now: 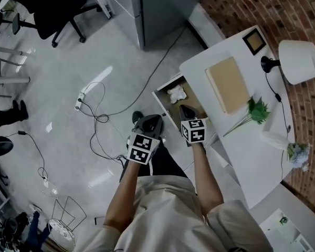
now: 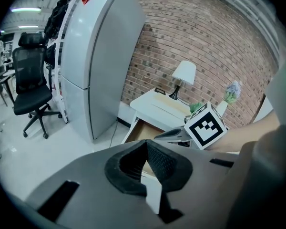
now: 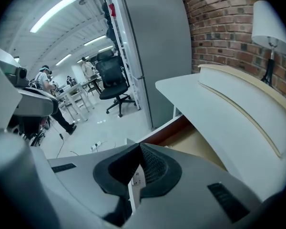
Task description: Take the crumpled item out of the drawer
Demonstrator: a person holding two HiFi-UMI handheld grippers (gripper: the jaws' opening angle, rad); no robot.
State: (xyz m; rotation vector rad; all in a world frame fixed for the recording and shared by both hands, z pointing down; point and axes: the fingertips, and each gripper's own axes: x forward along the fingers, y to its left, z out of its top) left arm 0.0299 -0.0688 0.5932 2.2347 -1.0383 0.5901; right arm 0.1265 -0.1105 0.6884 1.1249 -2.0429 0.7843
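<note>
Closed, empty left gripper [image 1: 150, 121] and right gripper [image 1: 185, 109] hover near drawer [image 1: 165, 104] of white desk [image 1: 226, 43].

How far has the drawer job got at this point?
Done: the drawer stands open. In hand: nothing; the left gripper and right gripper are both shut and empty, held near the drawer. Left: the crumpled item lies inside, ungrasped.

A lamp [image 1: 299, 61], tan book [image 1: 228, 84] and green sprig [image 1: 258, 111] sit on the table [image 1: 252, 156]
</note>
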